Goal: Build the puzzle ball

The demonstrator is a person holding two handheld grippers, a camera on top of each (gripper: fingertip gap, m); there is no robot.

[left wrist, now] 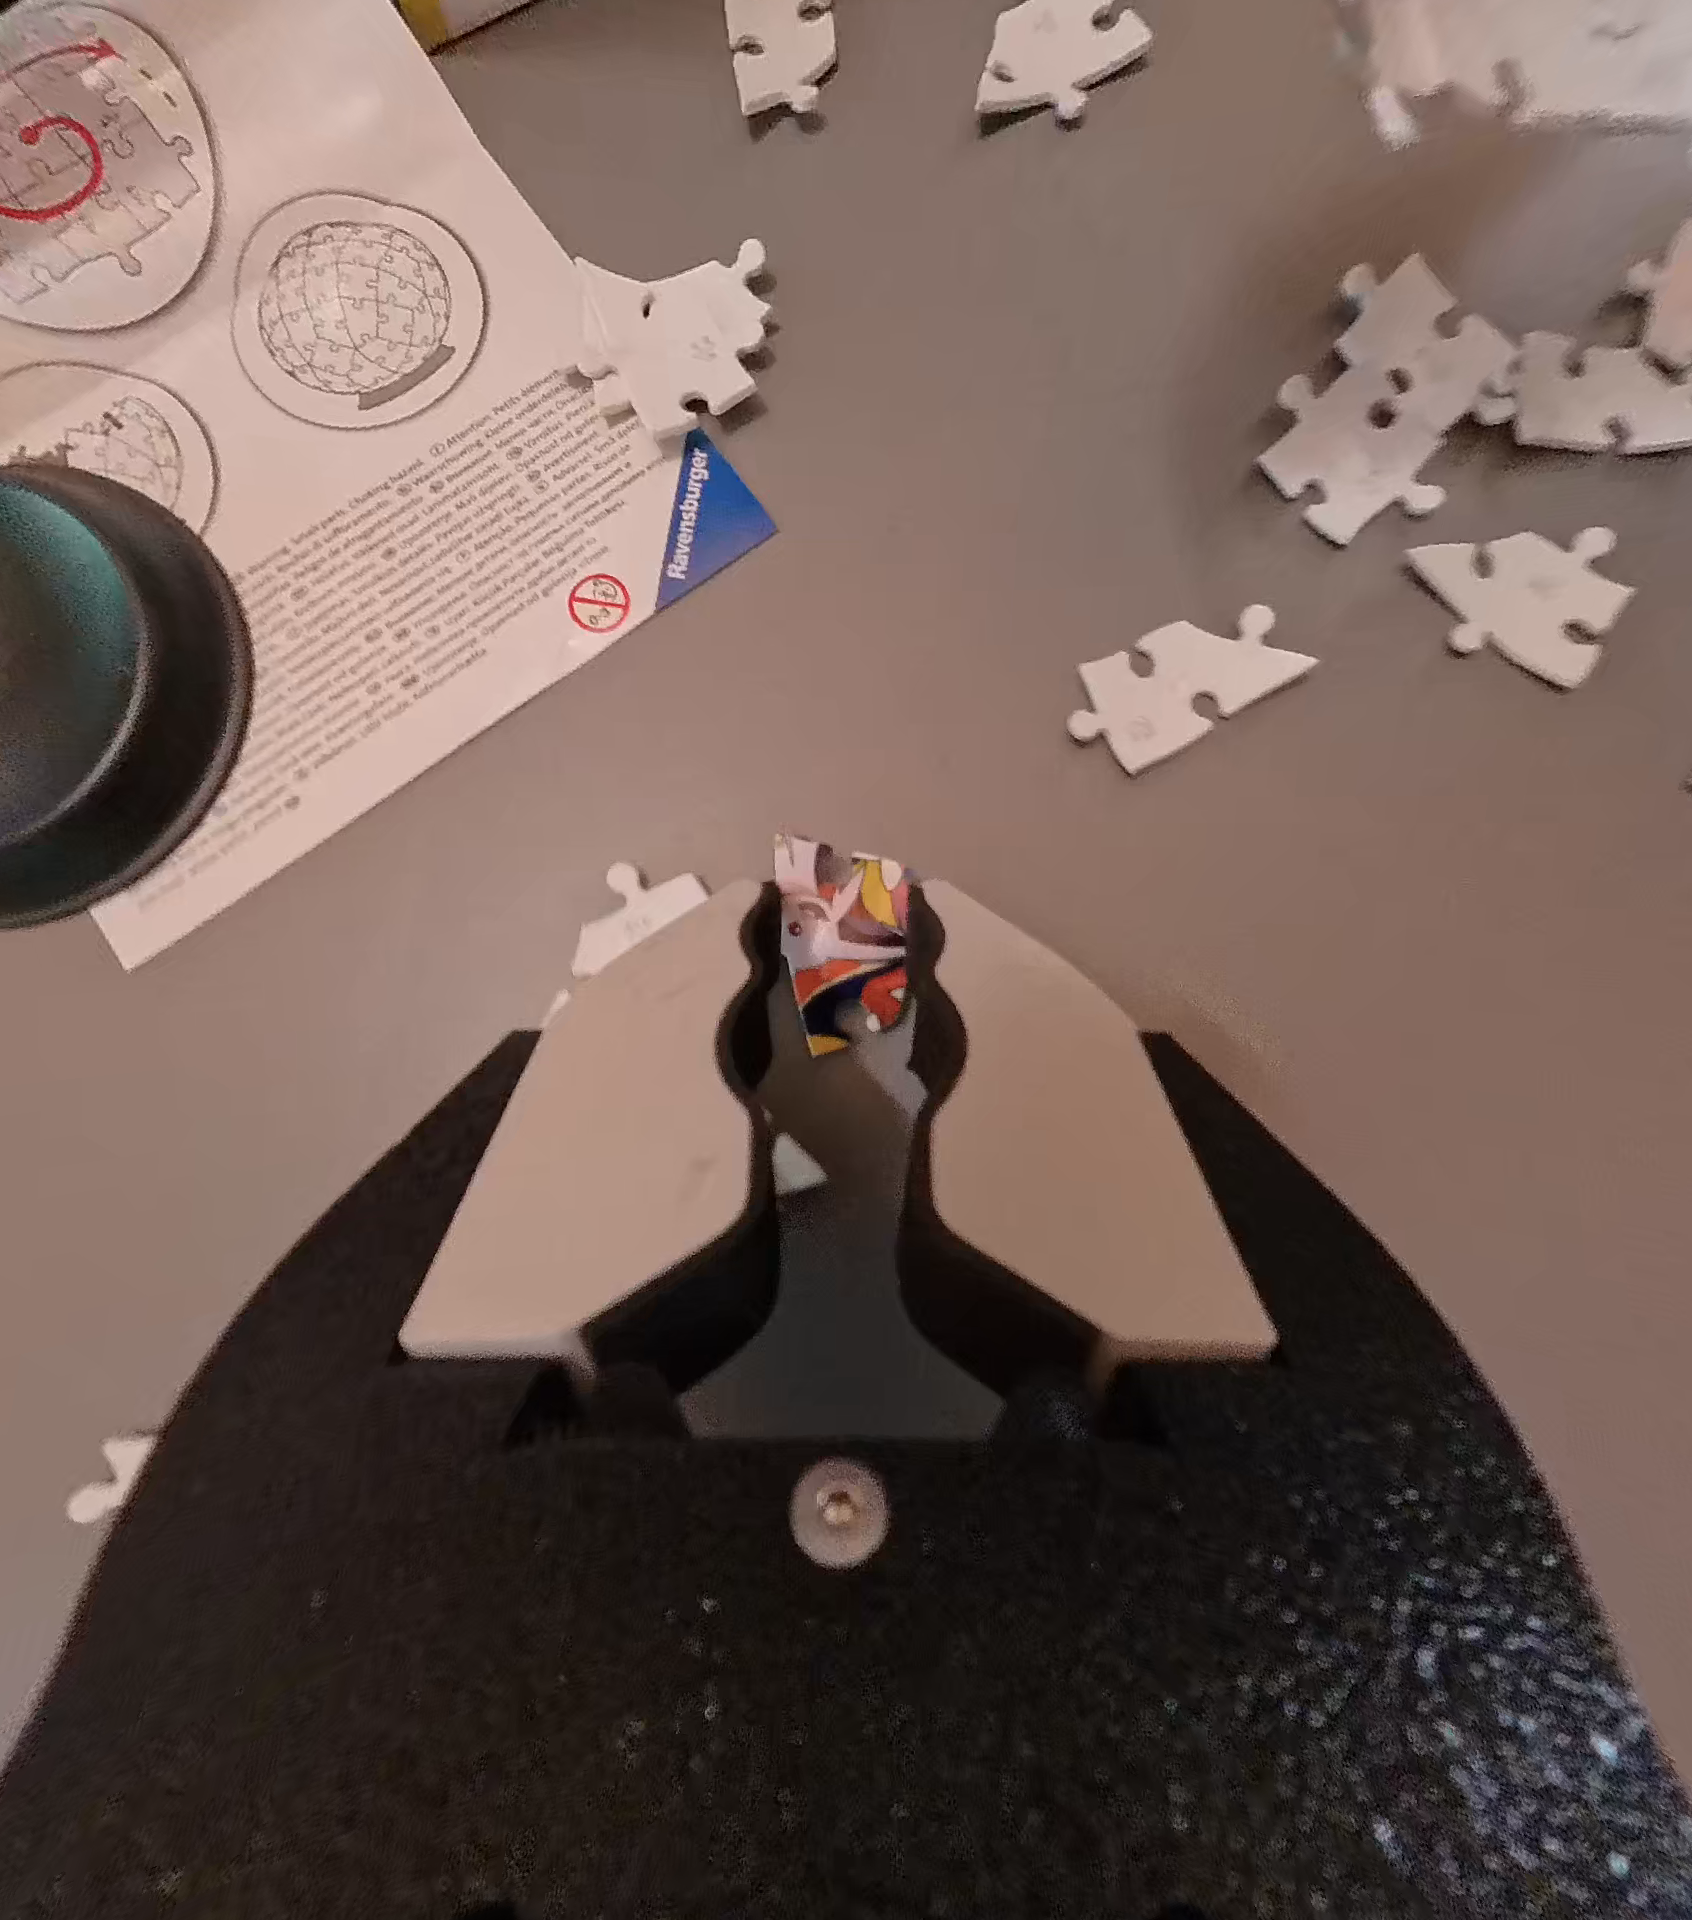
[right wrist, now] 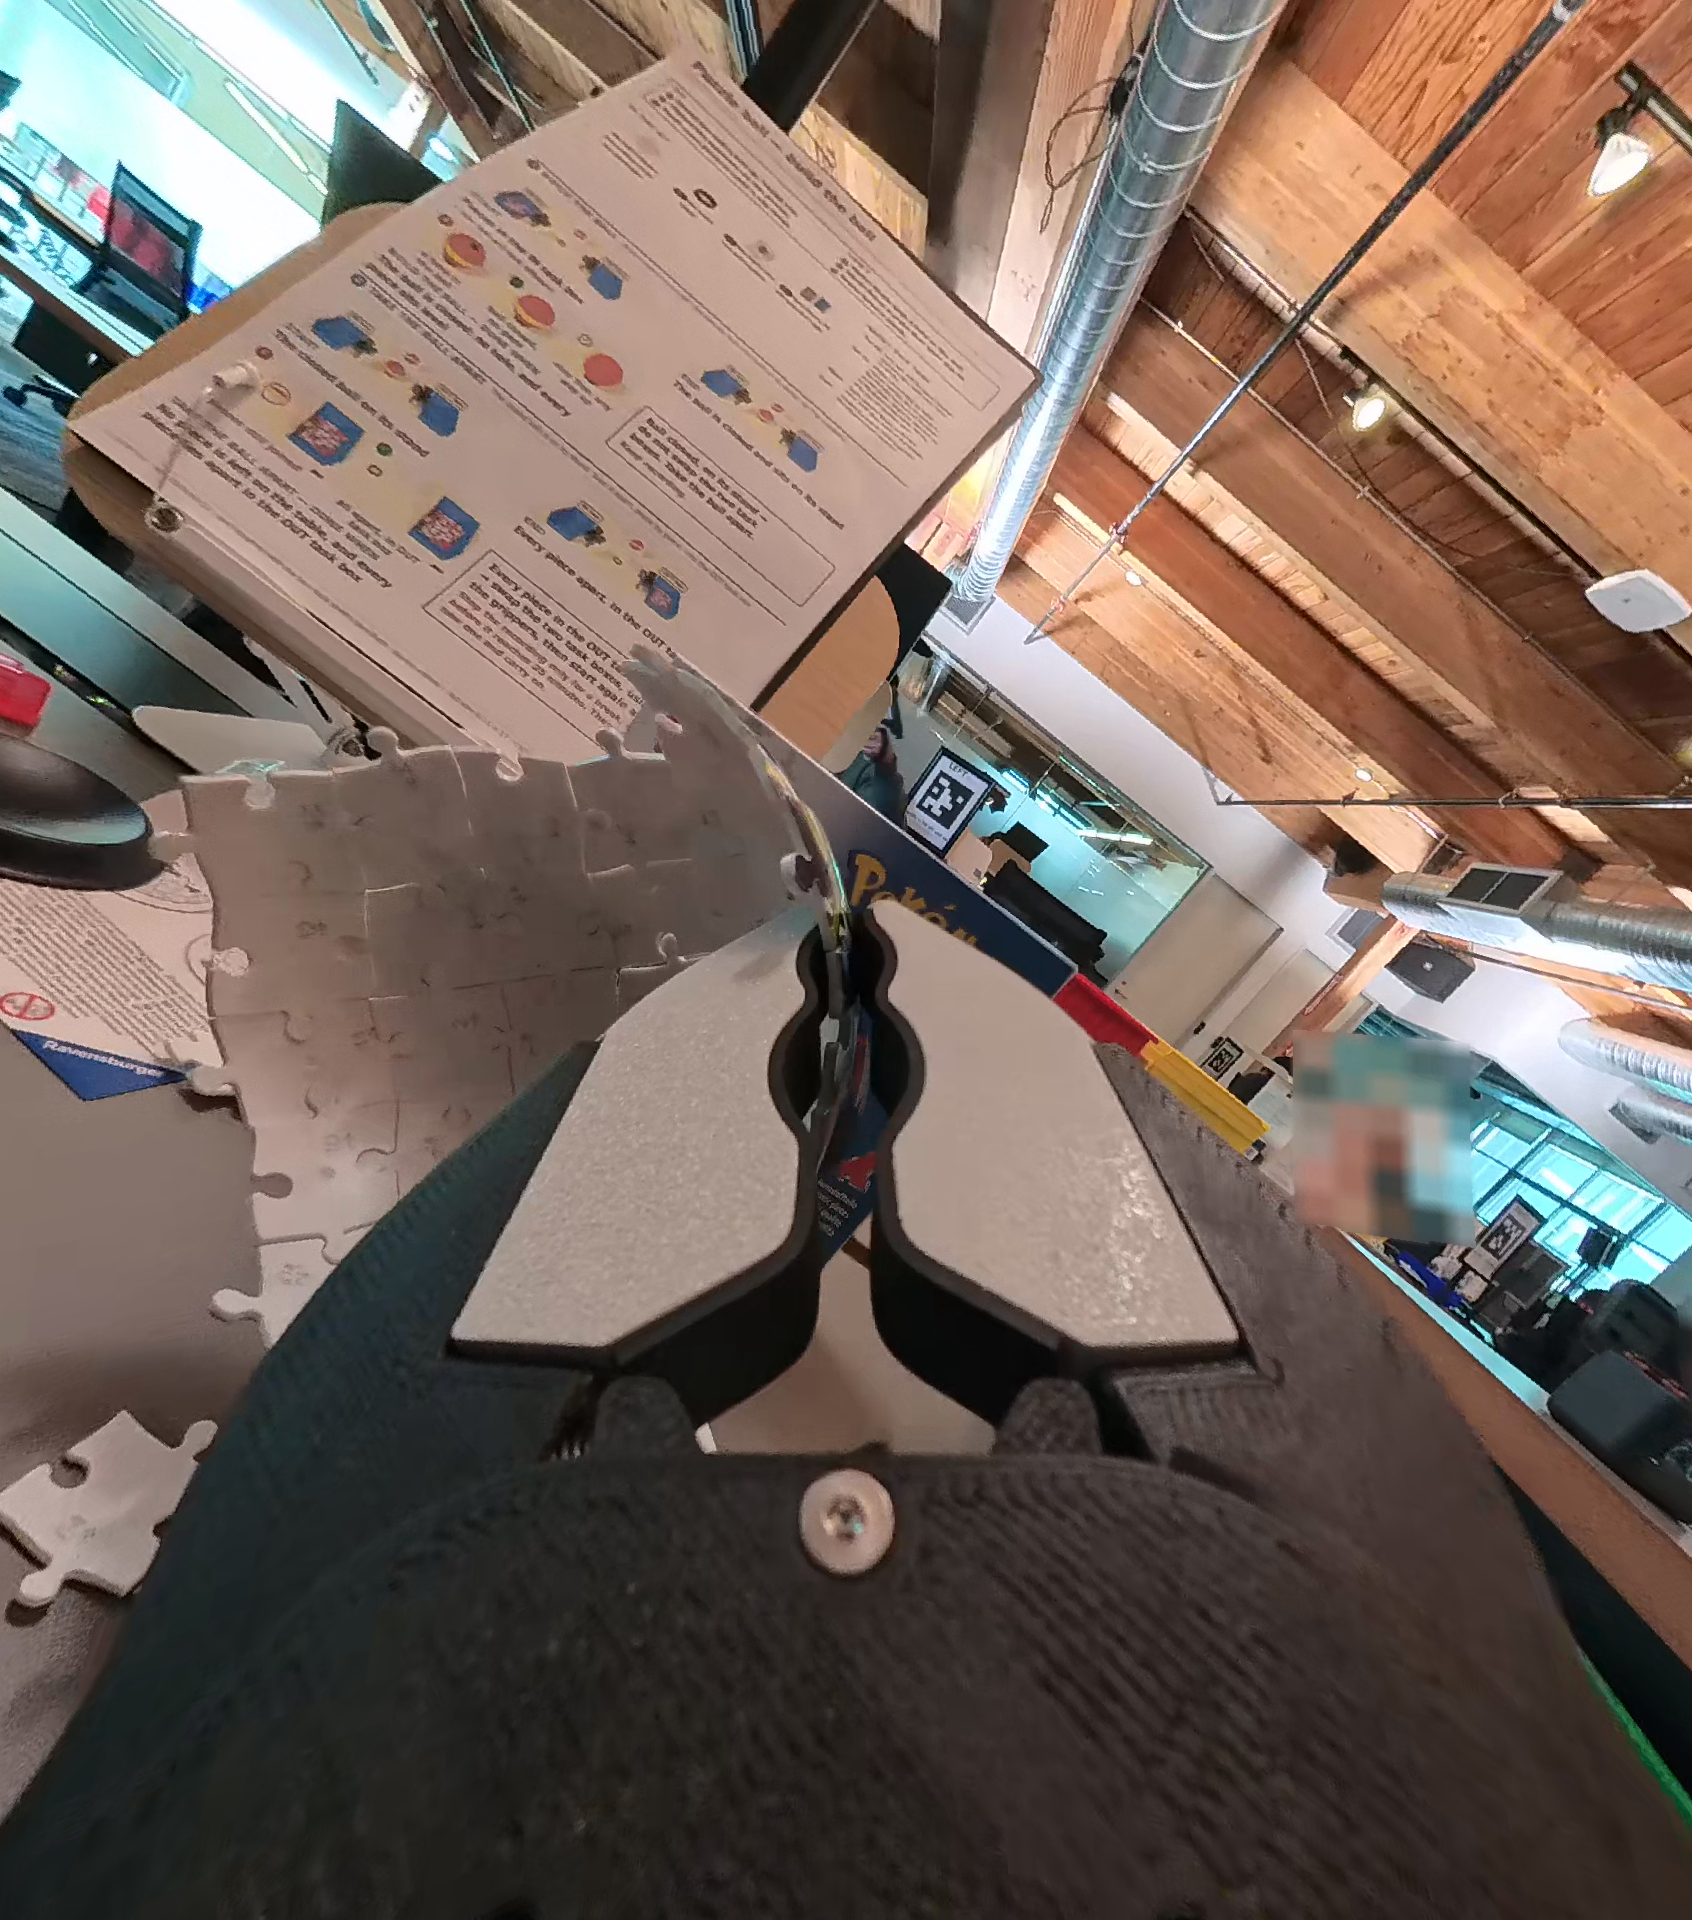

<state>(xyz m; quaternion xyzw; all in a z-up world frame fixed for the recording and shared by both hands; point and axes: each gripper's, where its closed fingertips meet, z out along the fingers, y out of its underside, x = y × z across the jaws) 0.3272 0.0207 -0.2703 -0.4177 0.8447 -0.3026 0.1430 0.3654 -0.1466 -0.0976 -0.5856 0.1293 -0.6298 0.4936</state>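
the left tool (left wrist: 842, 894) is pinching a small, colourfully printed puzzle piece (left wrist: 847, 940) between its tips, holding it upright above the grey worktop (left wrist: 925, 520). loose white-backed puzzle pieces (left wrist: 1190, 681) are lying scattered ahead and to the right of it, well apart. a white printed instruction sheet (left wrist: 385, 416) is sitting to the left, with a round black stand (left wrist: 42, 686) resting on it. the right tool (right wrist: 852, 925) is gripping the edge of a curved, partly assembled shell of joined puzzle pieces (right wrist: 468, 935), white inner side showing, which is fanning out to the left of its tips above the worktop.
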